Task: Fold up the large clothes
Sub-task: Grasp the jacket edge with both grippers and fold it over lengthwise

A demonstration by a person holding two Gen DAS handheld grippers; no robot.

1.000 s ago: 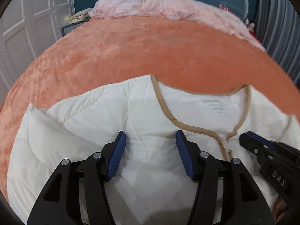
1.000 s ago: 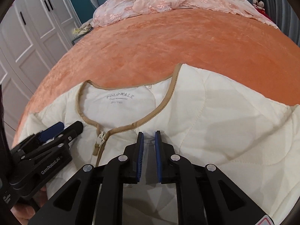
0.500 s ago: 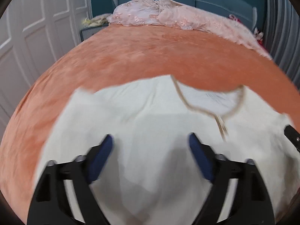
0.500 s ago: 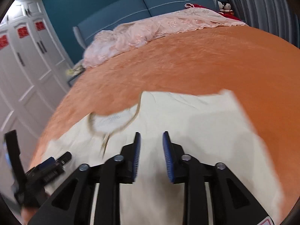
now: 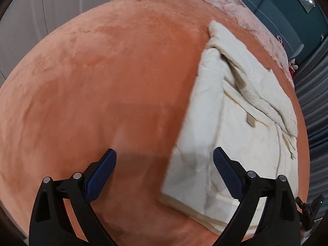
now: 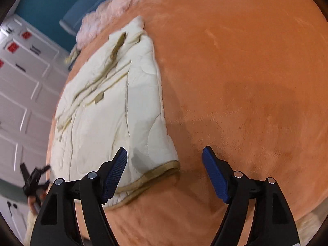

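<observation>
Here the left tongs stand open and empty, jaws just widened, off the jacket's left edge. The jacket lies on the bed, long axis running away. The right tongs, likewise just opened and empty, straddle its near right corner, nearer.

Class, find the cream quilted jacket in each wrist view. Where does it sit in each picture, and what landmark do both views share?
Left wrist view: the cream quilted jacket lies at right, from the upper middle down to the lower right.
Right wrist view: the jacket lies left of centre, its tan-bound hem nearest the camera.
Shared landmark: the orange bedspread beneath it, with the pink lace cover at its far end.
</observation>
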